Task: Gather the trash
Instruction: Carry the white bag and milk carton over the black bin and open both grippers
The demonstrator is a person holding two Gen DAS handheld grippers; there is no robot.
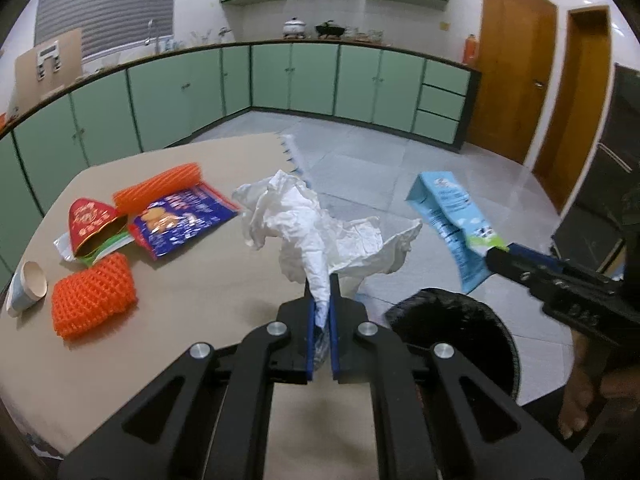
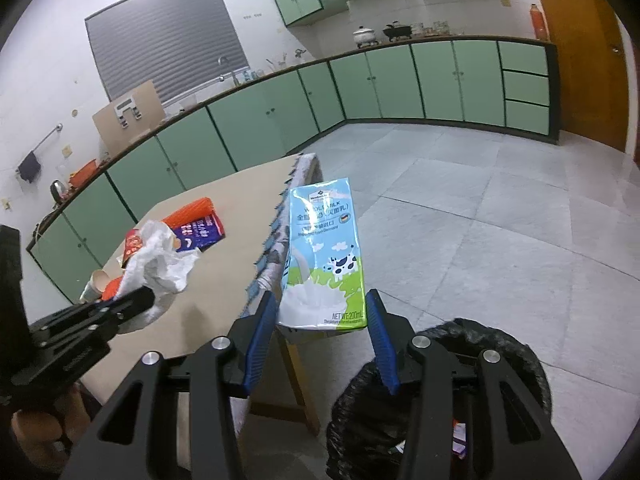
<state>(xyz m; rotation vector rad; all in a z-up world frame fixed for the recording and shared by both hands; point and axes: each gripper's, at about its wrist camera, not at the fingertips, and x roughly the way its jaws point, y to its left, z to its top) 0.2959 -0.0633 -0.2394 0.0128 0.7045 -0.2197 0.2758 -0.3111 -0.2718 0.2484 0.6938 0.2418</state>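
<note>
Left gripper (image 1: 322, 304) clamped, right gripper (image 2: 322, 312) half-spread

My table (image 1: 208, 292) has a bare tan top. At its left lie two orange foam nets (image 1: 94, 300), a tipped paper cup (image 1: 26, 290), a red packet (image 1: 92, 224) and a blue snack wrapper (image 1: 184, 218), bunched close together.
</note>
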